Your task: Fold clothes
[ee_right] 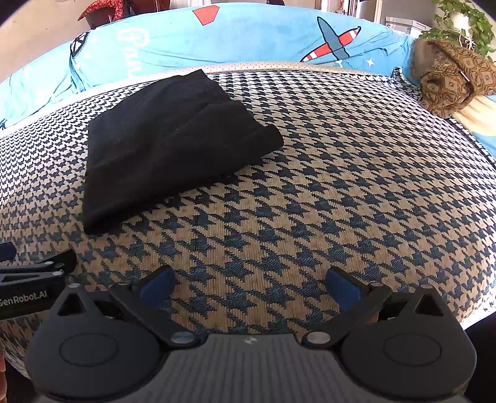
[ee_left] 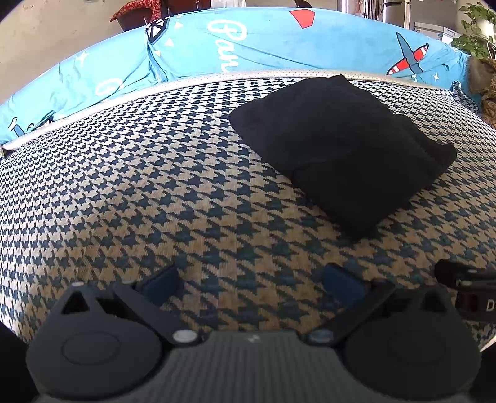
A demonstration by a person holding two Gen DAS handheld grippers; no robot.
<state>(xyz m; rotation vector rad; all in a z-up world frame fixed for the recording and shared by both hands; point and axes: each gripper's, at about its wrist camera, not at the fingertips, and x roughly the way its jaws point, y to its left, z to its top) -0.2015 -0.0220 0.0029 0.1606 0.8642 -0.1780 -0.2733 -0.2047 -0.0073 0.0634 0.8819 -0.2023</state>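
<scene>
A black garment (ee_left: pixel 341 148) lies folded into a compact rectangle on the houndstooth surface (ee_left: pixel 155 186). In the right wrist view the garment (ee_right: pixel 167 145) sits ahead and to the left. My left gripper (ee_left: pixel 252 286) is open and empty, low over the surface, short of the garment's near corner. My right gripper (ee_right: pixel 249 286) is open and empty, to the right of the garment and apart from it. Each gripper's side shows at the edge of the other's view.
A blue printed sheet (ee_right: pixel 248 37) with planes runs along the far edge of the surface. A brown patterned cushion (ee_right: pixel 449 77) lies at the far right, with a green plant (ee_right: pixel 465 21) behind it.
</scene>
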